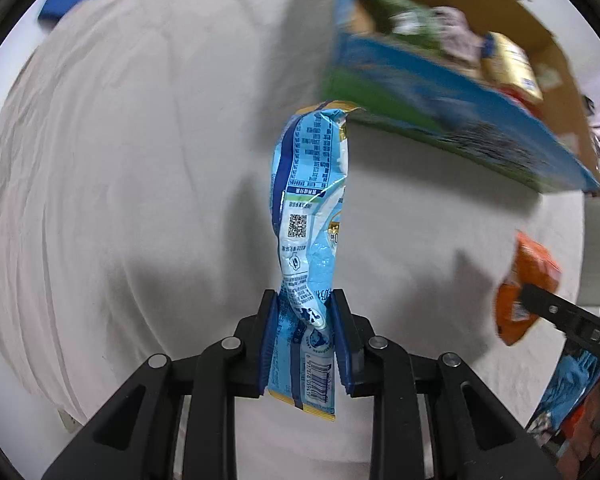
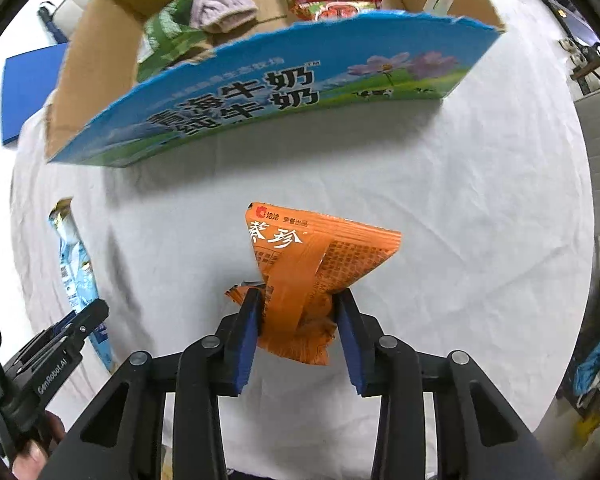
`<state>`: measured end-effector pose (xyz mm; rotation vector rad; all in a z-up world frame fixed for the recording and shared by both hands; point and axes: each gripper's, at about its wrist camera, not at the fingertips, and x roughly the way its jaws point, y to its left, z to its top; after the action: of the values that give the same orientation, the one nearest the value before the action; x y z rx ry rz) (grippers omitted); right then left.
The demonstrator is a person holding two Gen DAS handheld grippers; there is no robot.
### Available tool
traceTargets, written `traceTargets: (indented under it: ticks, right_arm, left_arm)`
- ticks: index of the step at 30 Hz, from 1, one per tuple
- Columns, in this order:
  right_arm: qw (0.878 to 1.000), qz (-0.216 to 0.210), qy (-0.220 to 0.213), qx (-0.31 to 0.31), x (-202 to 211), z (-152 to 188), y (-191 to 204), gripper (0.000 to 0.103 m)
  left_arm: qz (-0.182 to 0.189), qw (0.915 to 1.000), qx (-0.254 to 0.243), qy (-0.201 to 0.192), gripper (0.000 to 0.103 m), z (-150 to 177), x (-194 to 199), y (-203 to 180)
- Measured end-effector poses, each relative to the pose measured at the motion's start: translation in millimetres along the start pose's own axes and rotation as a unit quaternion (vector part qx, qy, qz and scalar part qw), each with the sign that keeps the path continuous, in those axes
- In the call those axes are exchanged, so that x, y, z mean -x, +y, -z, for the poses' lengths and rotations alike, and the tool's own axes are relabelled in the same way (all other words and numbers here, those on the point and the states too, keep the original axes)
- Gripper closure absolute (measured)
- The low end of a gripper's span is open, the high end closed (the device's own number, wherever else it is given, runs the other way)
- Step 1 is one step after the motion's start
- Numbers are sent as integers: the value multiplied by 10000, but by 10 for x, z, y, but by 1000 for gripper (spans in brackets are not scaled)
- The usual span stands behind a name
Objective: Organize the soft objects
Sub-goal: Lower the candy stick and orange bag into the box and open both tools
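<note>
My left gripper (image 1: 305, 300) is shut on a long light-blue snack packet (image 1: 310, 216) and holds it up above the white cloth; the packet's far end reaches the near edge of the cardboard box (image 1: 452, 120). My right gripper (image 2: 298, 300) is shut on a crumpled orange snack packet (image 2: 320, 260), lifted over the cloth in front of the box (image 2: 260, 92). The box is open and holds a lilac cloth (image 2: 222, 0), a green bag (image 2: 172, 36) and other packets. The orange packet (image 1: 520, 284) and the right gripper's finger show at the right of the left wrist view.
A table with a white cloth (image 2: 460, 200) carries everything. A blue board (image 2: 28, 92) lies at the far left. The left gripper (image 2: 60, 344) and the blue packet (image 2: 74, 264) show at the left of the right wrist view. Blue and orange cloths (image 1: 572, 400) hang off the right.
</note>
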<state>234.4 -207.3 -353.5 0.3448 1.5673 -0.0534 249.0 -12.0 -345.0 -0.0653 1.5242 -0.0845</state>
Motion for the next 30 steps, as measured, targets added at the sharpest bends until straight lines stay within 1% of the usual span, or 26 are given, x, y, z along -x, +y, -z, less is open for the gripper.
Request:
traceTargets:
  ticks: [1,2,3,6,7,8,10,11,12,14,18,20,24,27,30]
  right_arm:
    - [10000,-54,-36,0,56,-25,-2,65]
    - [9999,-117,-65,-5,125,-120,-34,65]
    - [9997,-201,-105,0,200,-93,-49,66]
    - [9988,-414,-251,3,463,-92,-90,67]
    - [9984,-478,-309,7,572,-98,-111,67]
    - [9978,-550,-380,20,672,-87,-113,67]
    - [9961,-682,-554,71,909,-122,-116,67]
    - [9952,-738,-628,95,1036,-164,-128,67]
    - [9944,-778,-706,118,1129,-201,-121,67]
    - [9926,-838,-861,178,1316,-298,-103,67]
    - [9892,-835,-1169,289,1597,-576,-48,68]
    - [9876,-802,-1305,353,1710,-733,-12,68]
    - [9870,-730,-1357,456,1753,-1050,55,68]
    - [9881,-640,-1299,514,1653,-1293,114,68]
    - [9899,-528,-1165,607,1487,-1506,187,68]
  left_arm:
    - [80,9999,-79,-72,80,50,83,-79]
    - [142,9997,-139,-128,80,64,159,-132]
    - [227,9993,-206,-198,80,85,258,-228]
    - [423,9974,-413,-414,80,8,550,-463]
    - [484,9966,-469,-482,80,-150,667,-461]
    - [535,9956,-525,-555,80,-188,748,-447]
    - [669,9931,-629,-732,80,-273,970,-580]
    - [699,9921,-678,-793,80,-363,1025,-499]
    - [697,9908,-746,-887,80,-431,1121,-567]
    - [695,9892,-837,-987,80,-540,1208,-696]
    - [751,9868,-904,-1117,80,-936,1339,-806]
    - [731,9866,-947,-1110,80,-1151,1286,-842]
    - [752,9888,-861,-965,80,-1538,1208,-820]
    - [754,9915,-743,-752,80,-1788,1110,-808]
    - [758,9942,-621,-452,80,-2002,912,-768]
